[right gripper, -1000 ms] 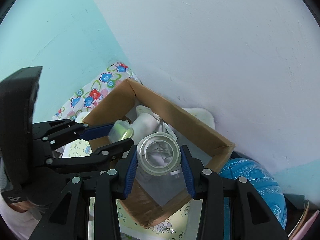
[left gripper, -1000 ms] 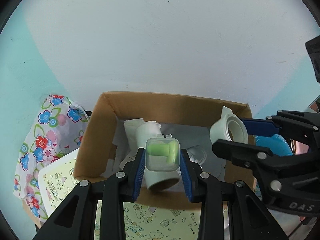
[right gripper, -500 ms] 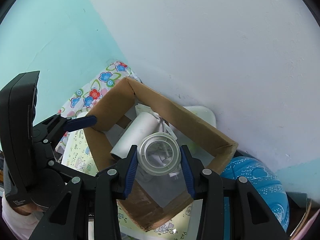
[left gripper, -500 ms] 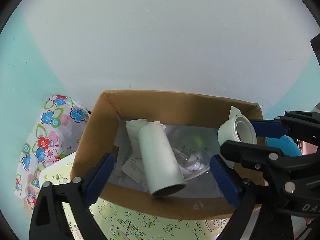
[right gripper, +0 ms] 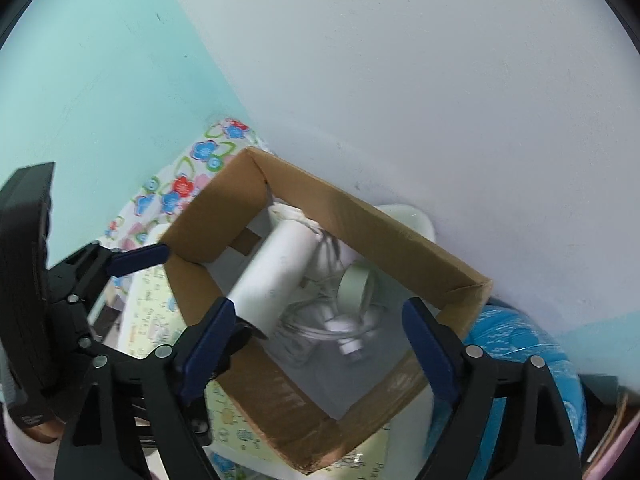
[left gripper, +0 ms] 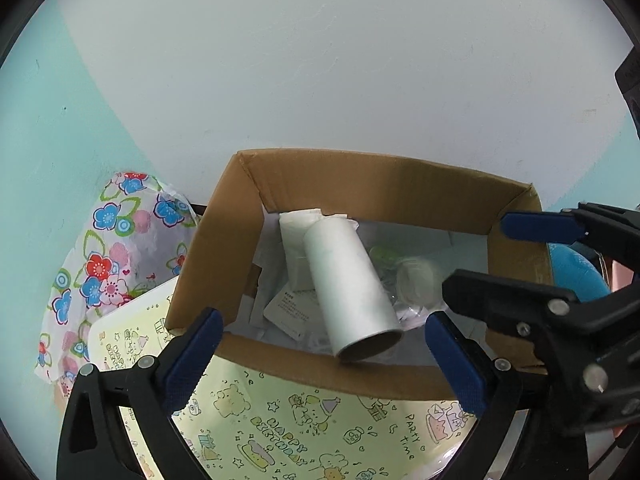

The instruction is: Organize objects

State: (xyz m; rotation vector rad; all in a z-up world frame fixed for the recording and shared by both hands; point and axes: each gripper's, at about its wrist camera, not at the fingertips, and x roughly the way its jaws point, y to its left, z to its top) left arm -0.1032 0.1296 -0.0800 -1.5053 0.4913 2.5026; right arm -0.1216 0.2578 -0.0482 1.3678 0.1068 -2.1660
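Note:
A brown cardboard box (left gripper: 360,178) stands against the wall. In it lie a white tube (left gripper: 348,284), a small clear round container (left gripper: 416,284) and a clear case with a green piece (left gripper: 382,254). My left gripper (left gripper: 322,356) hangs open and wide over the box's near wall, holding nothing. In the right wrist view my right gripper (right gripper: 320,346) is above the box (right gripper: 384,236), its jaws opening, with nothing between them. The round container (right gripper: 354,286) rests below beside the tube (right gripper: 272,276) and a white cable (right gripper: 340,330). The right gripper (left gripper: 516,258) also shows at the box's right end.
A floral bag (left gripper: 112,256) sits left of the box. A yellow birthday-print sheet (left gripper: 300,432) lies under the box's front. A blue patterned object (right gripper: 516,344) is at the box's right corner. The pale wall rises directly behind.
My left gripper opened and the clear case with the green piece fell into the box. Then my right gripper opened and its round container dropped in too.

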